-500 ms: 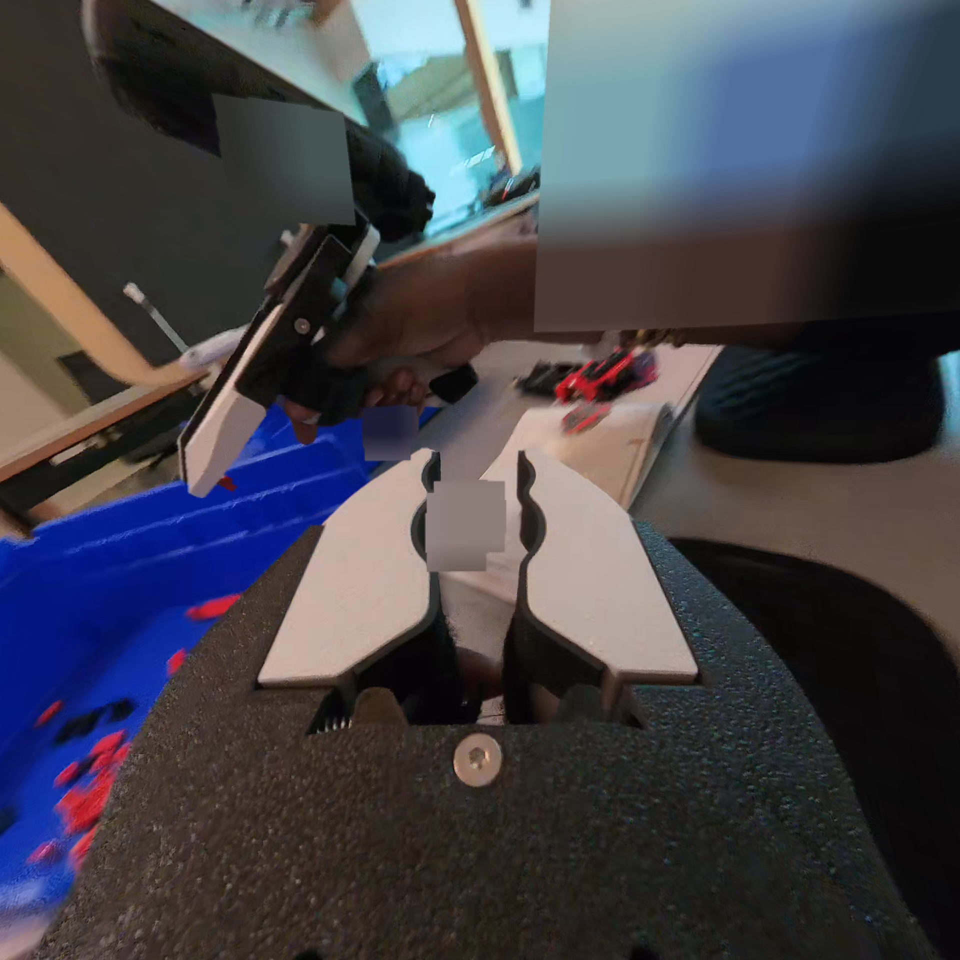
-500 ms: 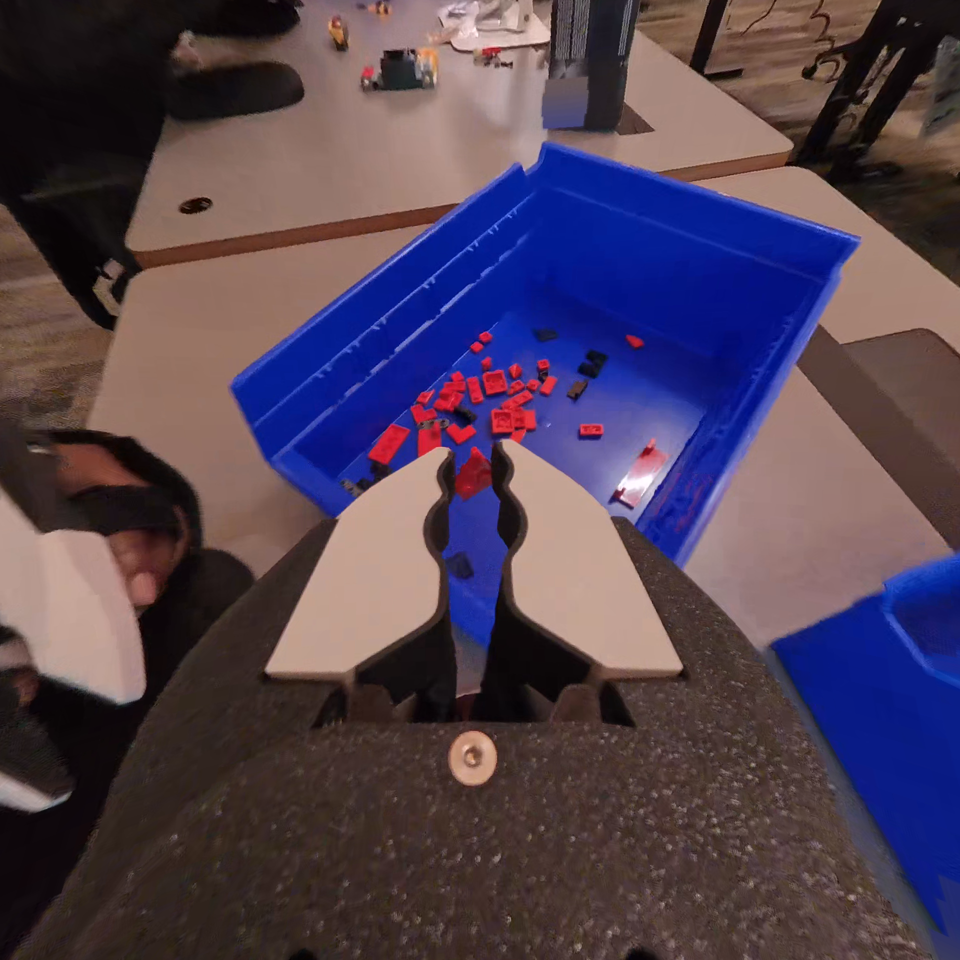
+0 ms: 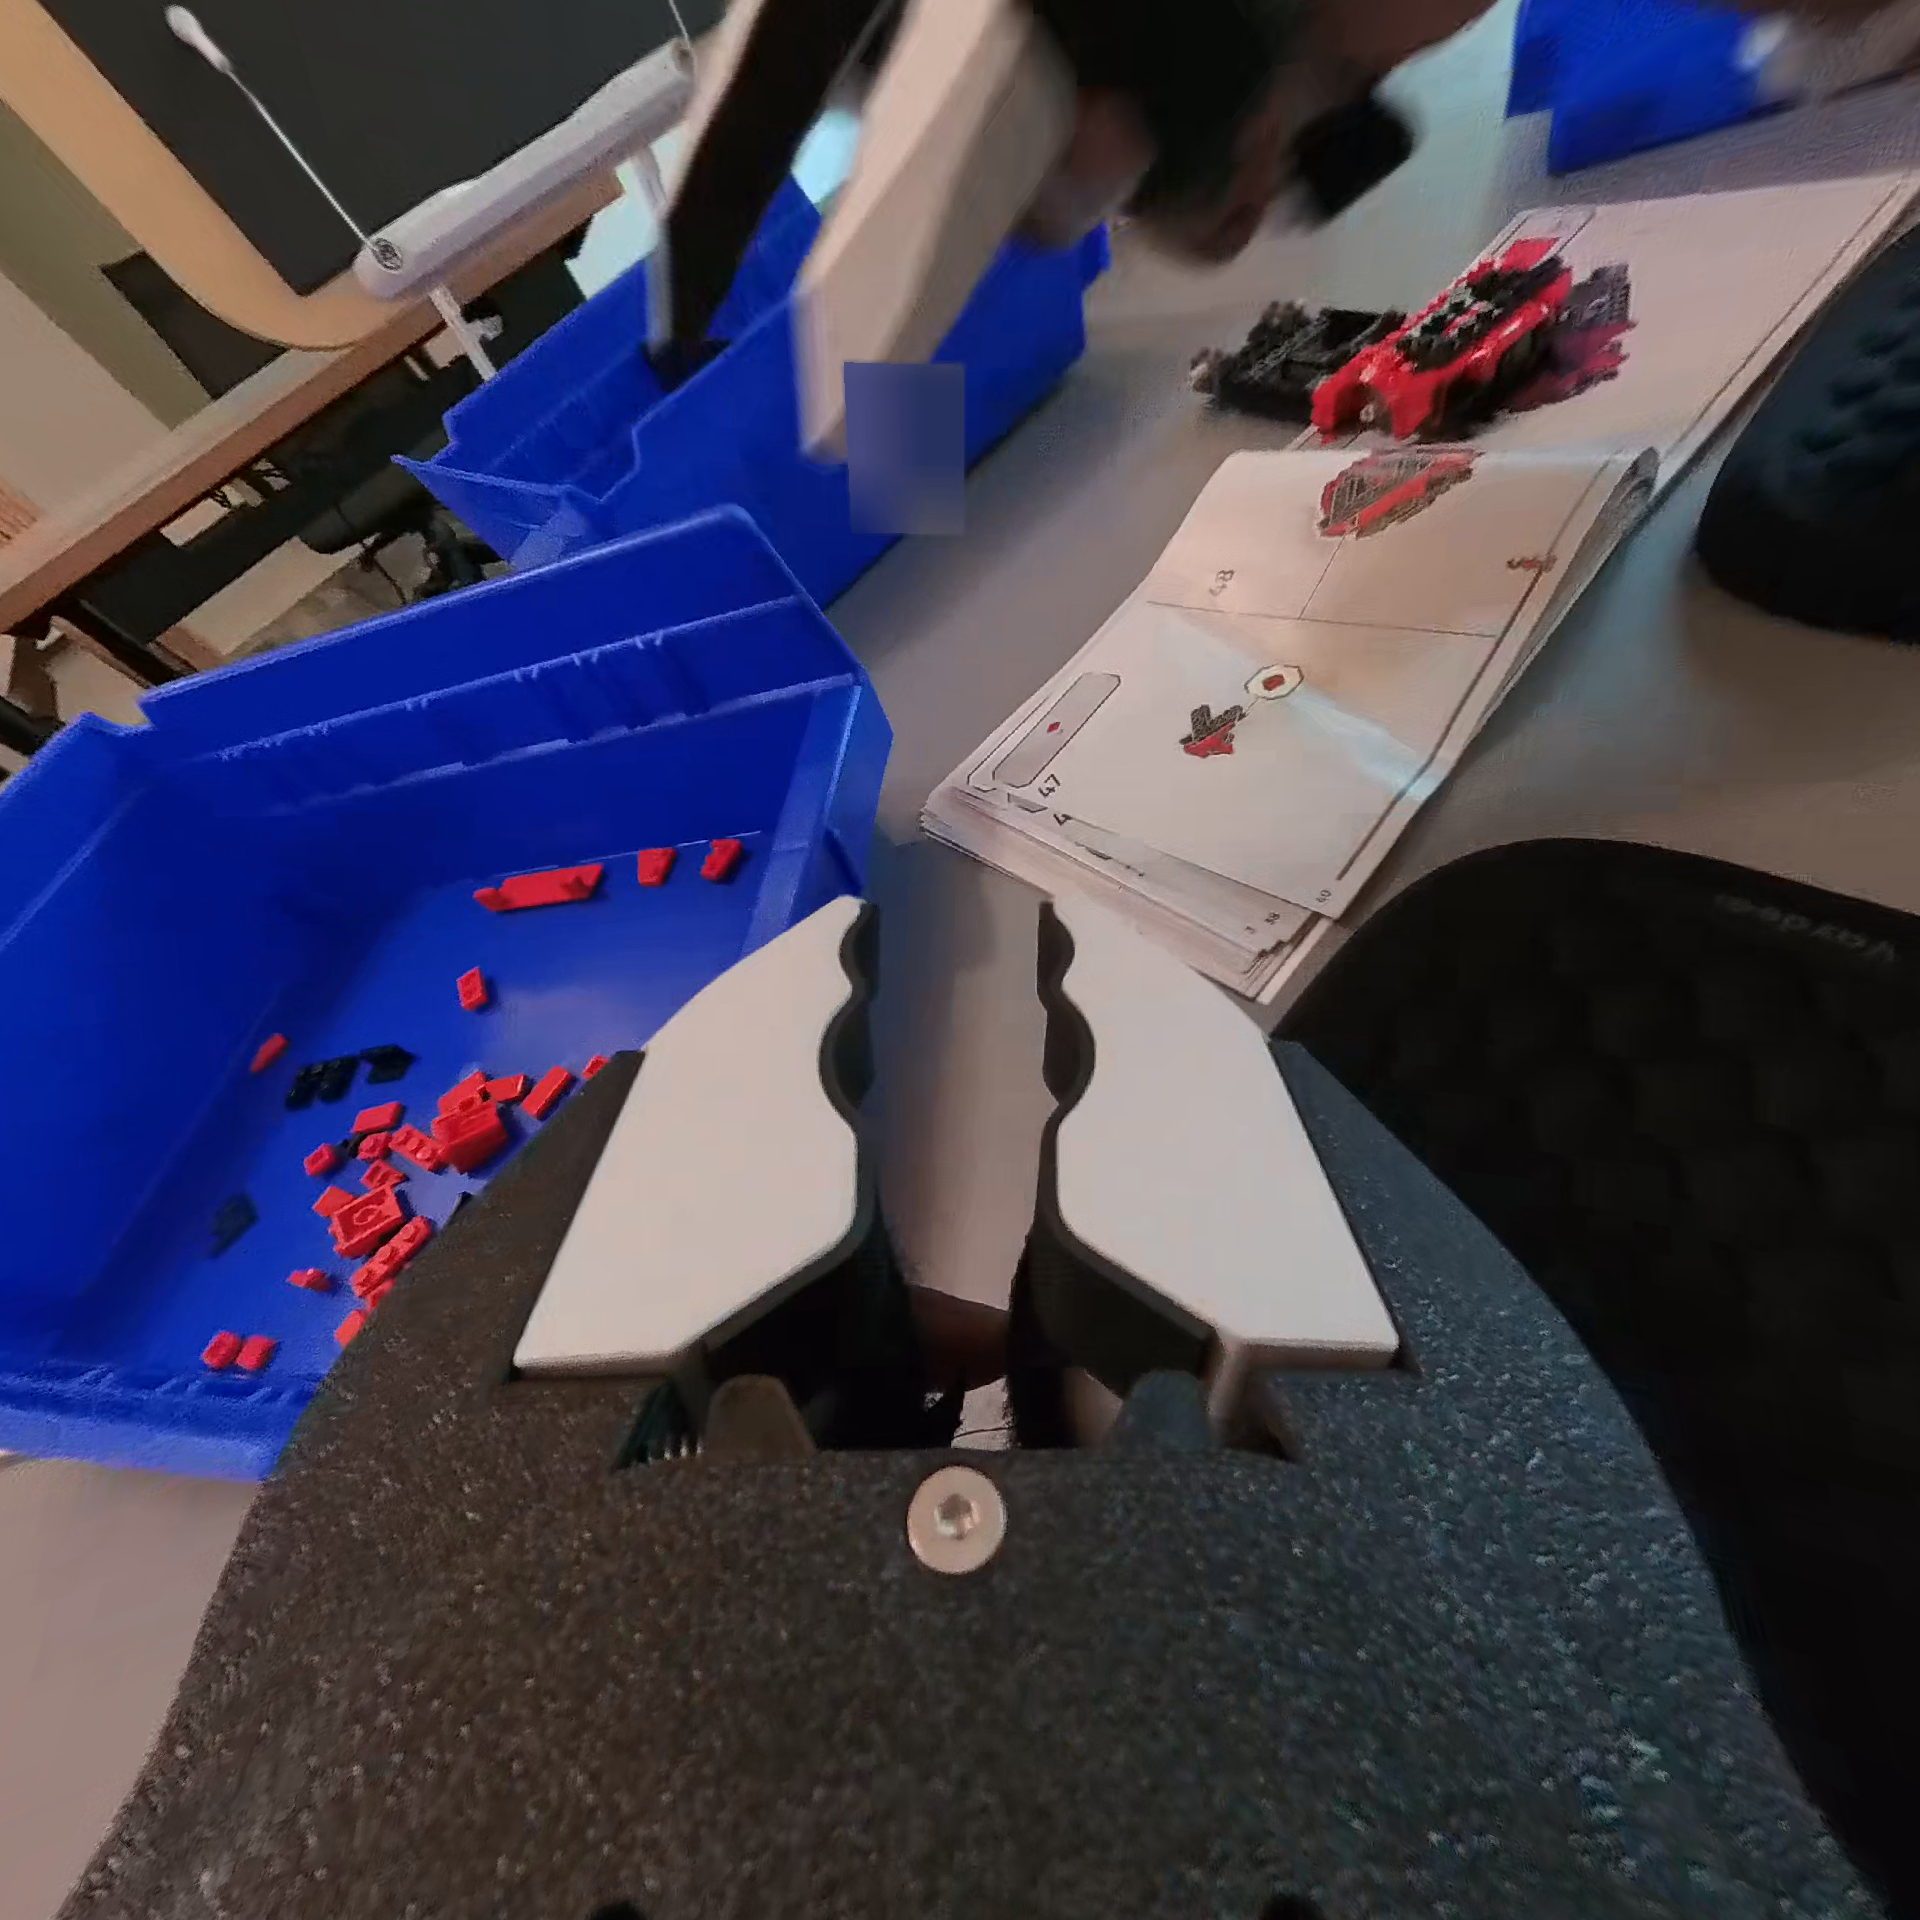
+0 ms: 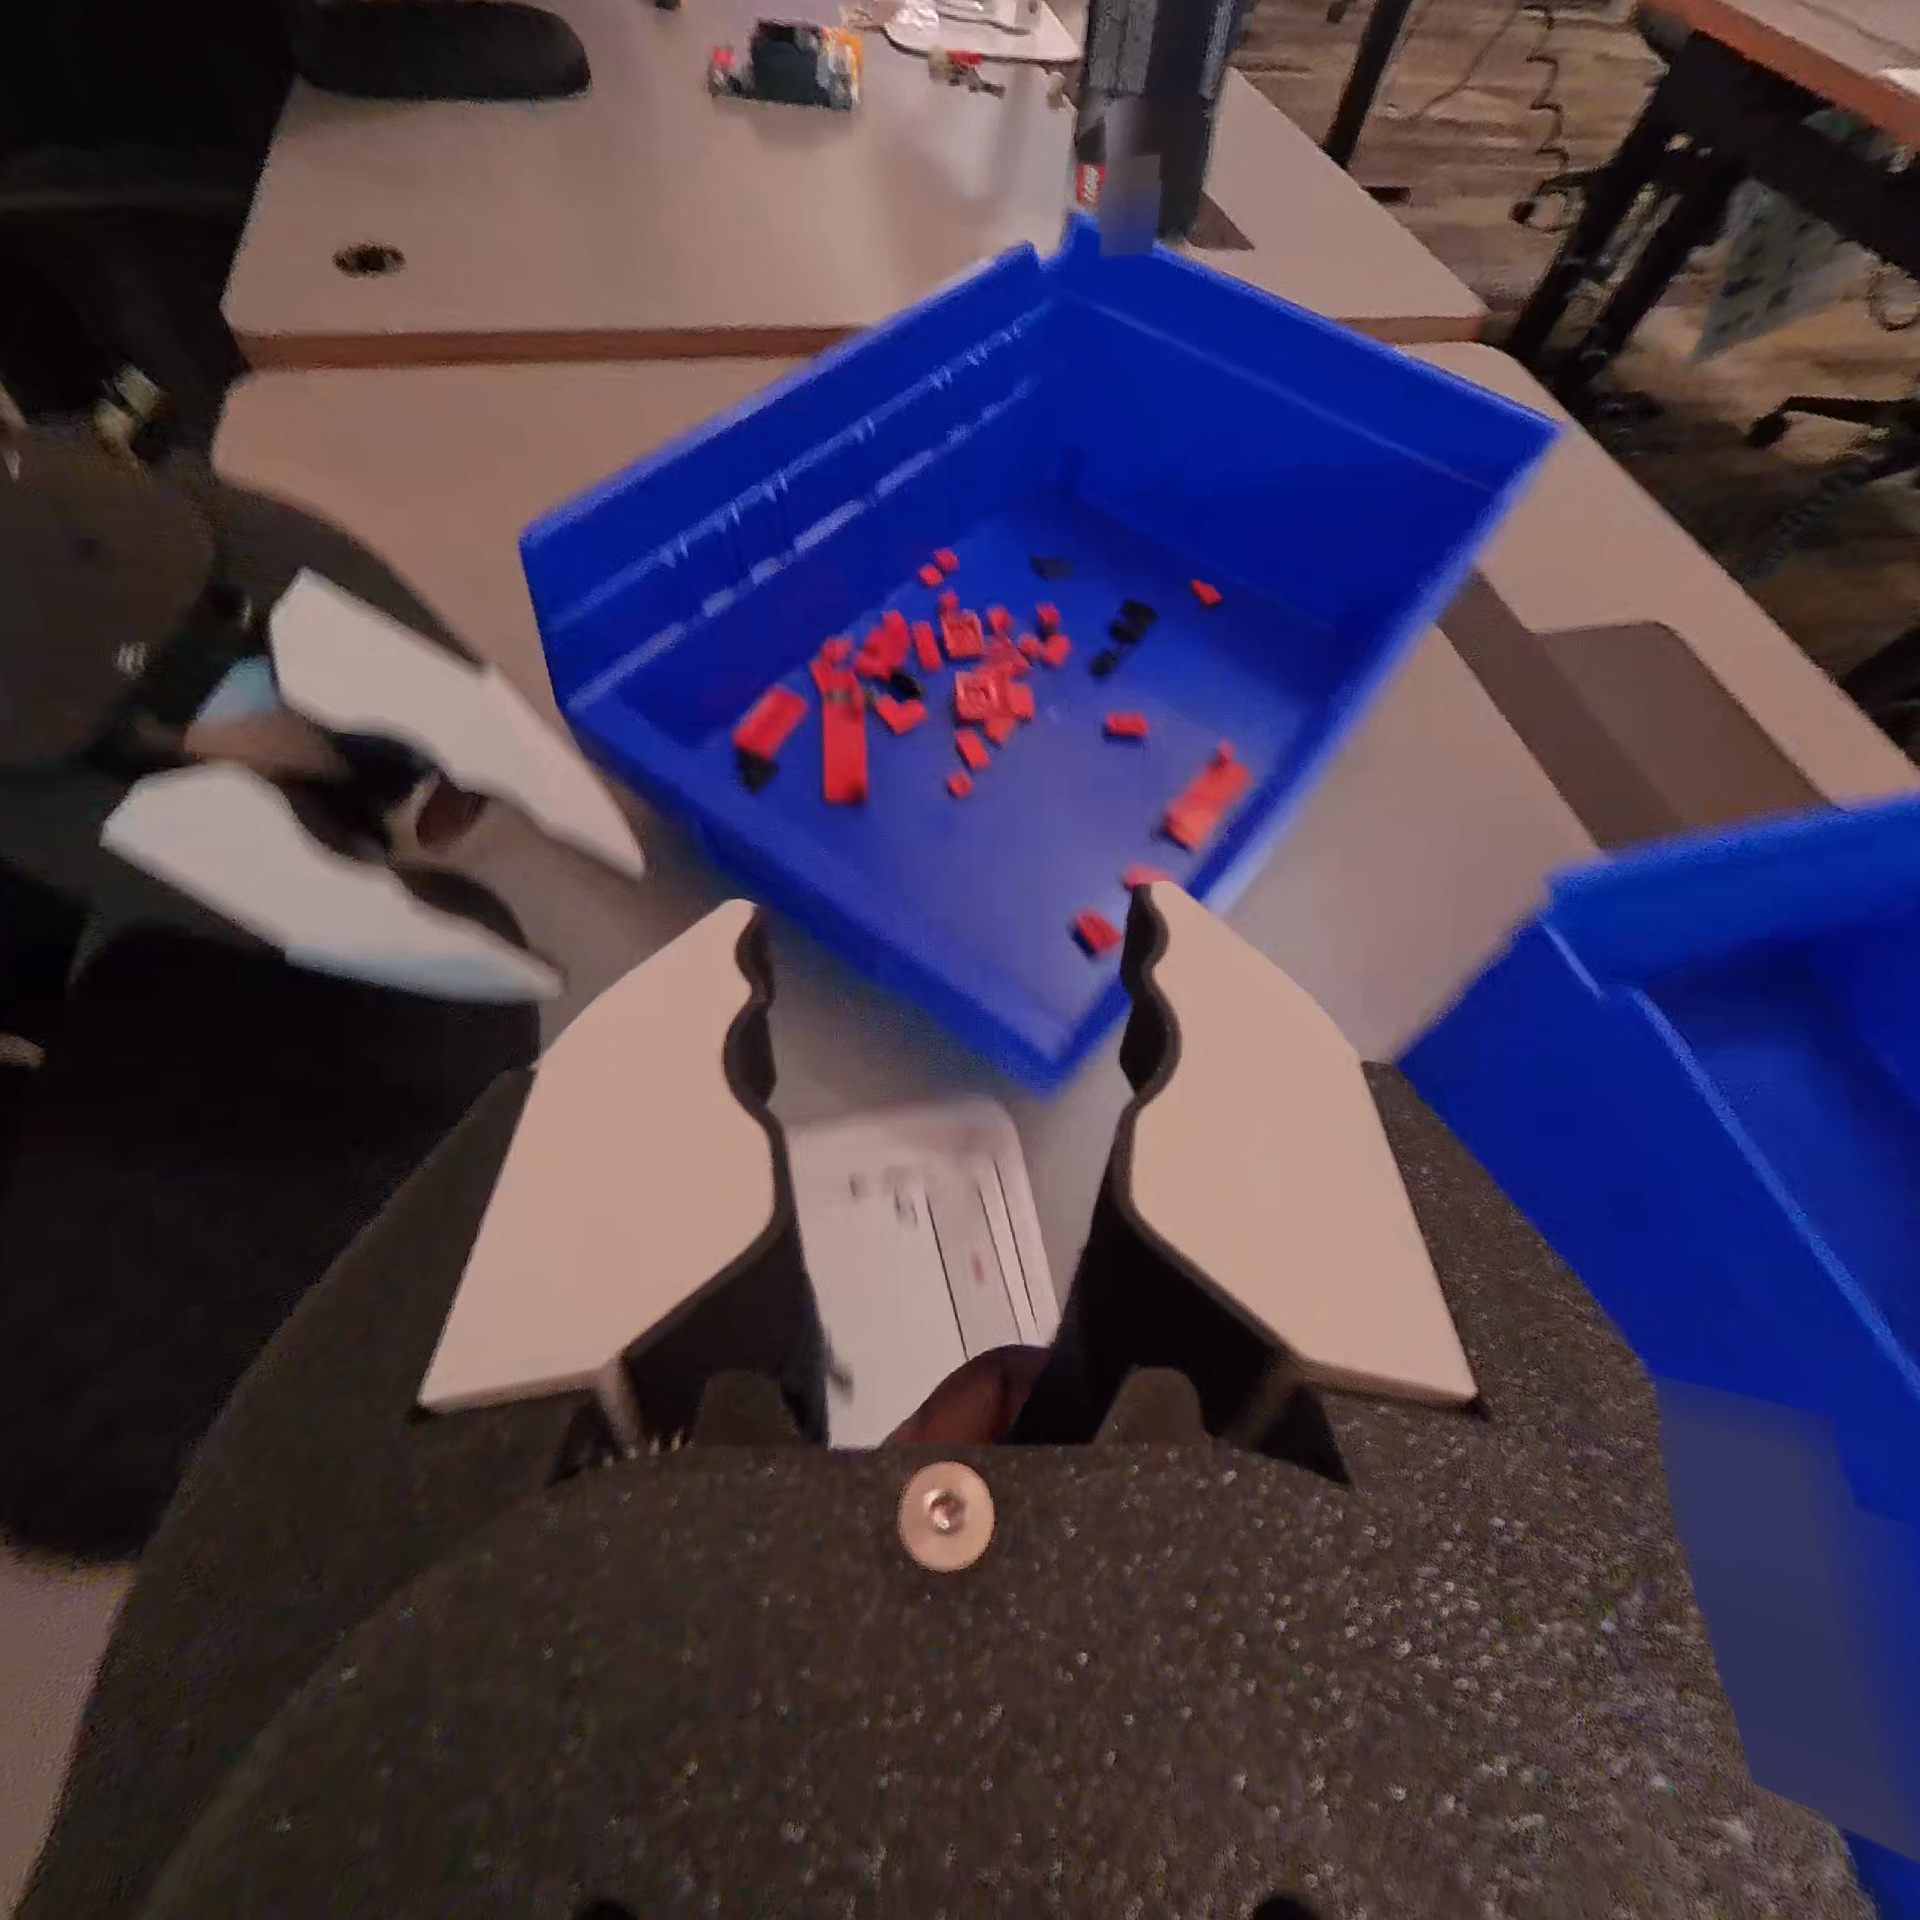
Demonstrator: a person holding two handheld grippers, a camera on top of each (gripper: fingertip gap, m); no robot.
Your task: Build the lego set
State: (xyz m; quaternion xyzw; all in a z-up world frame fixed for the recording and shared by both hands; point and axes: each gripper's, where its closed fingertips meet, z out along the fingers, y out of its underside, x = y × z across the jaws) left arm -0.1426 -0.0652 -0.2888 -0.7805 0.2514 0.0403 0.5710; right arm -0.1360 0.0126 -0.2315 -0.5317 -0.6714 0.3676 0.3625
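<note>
Left wrist view shows the left gripper (image 3: 951, 925) with its jaws parted and nothing between them, held low over the pale surface (image 3: 1621, 727). Just left of its fingers sits a blue bin (image 3: 499, 675) with loose red and black lego pieces (image 3: 416, 1143) scattered on its floor. Ahead and slightly right of the fingertips lies an open instruction booklet (image 3: 1299, 727), flat on the surface. Beyond the booklet, farther right, rests a partly built red and black lego car (image 3: 1444, 343). A second blue bin (image 3: 727, 416) stands ahead of the first, and the right gripper (image 3: 914, 187), blurred, hangs above it at the top of the frame.

Right wrist view shows the right gripper (image 4: 940, 914) spread wide and empty. The bin of pieces (image 4: 1039, 468) lies straight ahead of its fingertips, the near corner just past the right finger. A corner of the booklet (image 4: 914, 1226) shows below, between the two fingers. To the right of this gripper is the wall of the second bin (image 4: 1714, 1039). To its left, the left gripper (image 4: 416, 821) appears blurred, fingers apart, near the first bin's left wall.
</note>
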